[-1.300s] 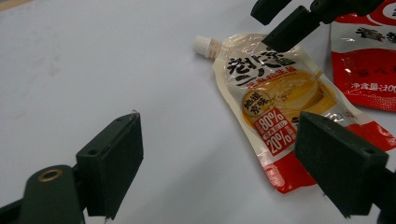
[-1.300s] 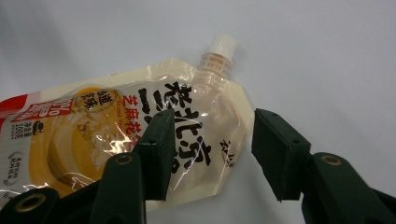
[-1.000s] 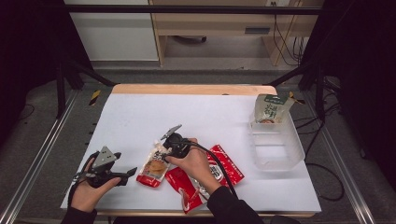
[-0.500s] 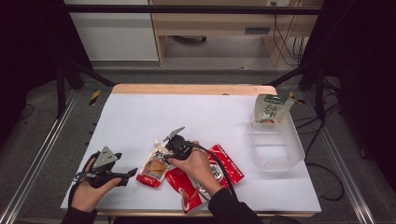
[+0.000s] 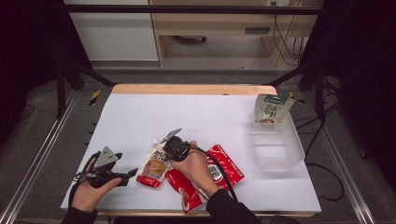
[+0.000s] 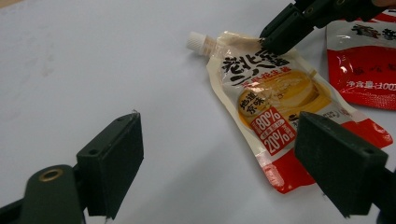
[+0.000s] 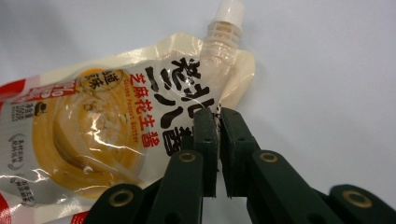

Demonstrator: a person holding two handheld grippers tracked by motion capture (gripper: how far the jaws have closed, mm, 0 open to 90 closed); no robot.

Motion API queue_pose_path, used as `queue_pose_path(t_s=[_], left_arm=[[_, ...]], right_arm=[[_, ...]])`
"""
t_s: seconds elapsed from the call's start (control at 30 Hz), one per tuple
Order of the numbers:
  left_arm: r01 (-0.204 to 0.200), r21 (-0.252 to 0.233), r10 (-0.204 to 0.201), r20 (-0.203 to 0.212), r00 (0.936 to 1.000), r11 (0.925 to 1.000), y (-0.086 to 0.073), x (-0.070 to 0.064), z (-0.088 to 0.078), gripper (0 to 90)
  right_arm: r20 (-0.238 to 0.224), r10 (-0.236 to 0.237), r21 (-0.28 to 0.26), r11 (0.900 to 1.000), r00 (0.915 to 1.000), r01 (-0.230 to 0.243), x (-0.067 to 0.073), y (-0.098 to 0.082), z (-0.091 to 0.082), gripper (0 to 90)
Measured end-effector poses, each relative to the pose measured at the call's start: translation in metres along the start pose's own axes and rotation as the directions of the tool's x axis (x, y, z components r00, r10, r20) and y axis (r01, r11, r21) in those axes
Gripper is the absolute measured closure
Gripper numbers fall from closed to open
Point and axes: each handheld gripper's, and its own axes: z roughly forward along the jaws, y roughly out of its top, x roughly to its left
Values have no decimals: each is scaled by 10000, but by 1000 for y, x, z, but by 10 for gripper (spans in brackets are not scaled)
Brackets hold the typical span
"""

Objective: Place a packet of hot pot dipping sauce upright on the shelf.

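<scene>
A cream spouted pouch of peanut butter (image 5: 153, 167) lies flat near the table's front edge, its white cap pointing away from me. My right gripper (image 5: 163, 148) reaches down onto its top corner beside the spout. Its jaws have just been closing and now pinch the pouch's edge (image 7: 187, 112) between their tips (image 7: 218, 112). The left gripper view shows the same grip (image 6: 275, 42) on the pouch (image 6: 266, 98). My left gripper (image 5: 133, 173) rests left of the pouch, jaws wide open (image 6: 219, 126) over bare table.
Two red pouches (image 5: 225, 167) (image 5: 187, 192) lie under and beside my right forearm. A clear plastic bin (image 5: 276, 151) stands at the right, with a green and white pouch (image 5: 271, 109) upright at its far end. The white table (image 5: 210, 112) stretches away behind.
The right gripper's jaws have drawn together on the pouch's top corner. Neither hand has shifted, and the pouch lies where it was.
</scene>
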Motion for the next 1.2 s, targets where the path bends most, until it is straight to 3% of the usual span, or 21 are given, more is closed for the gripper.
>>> queue_pose_path(t_s=[0.37,0.63,0.83,1.2], left_arm=[[27,-119,-27,-20,10000,9999,1,1,-1,161],[59,-249,-58,15,10000,9997,1,1,-2,163],[63,-278,-63,11,10000,9996,2,1,-3,164],[43,-322,-42,52,10000,9995,2,1,-3,165]], right_arm=[[145,-870,-1090,9901,9961,880,4,24,-26,893],[-10,-1266,-2082,9702,9919,1237,10,45,-52,897],[15,-1666,-2340,9586,9860,1623,15,58,-62,899],[104,-1565,-2816,9473,9876,1530,4,67,-82,900]])
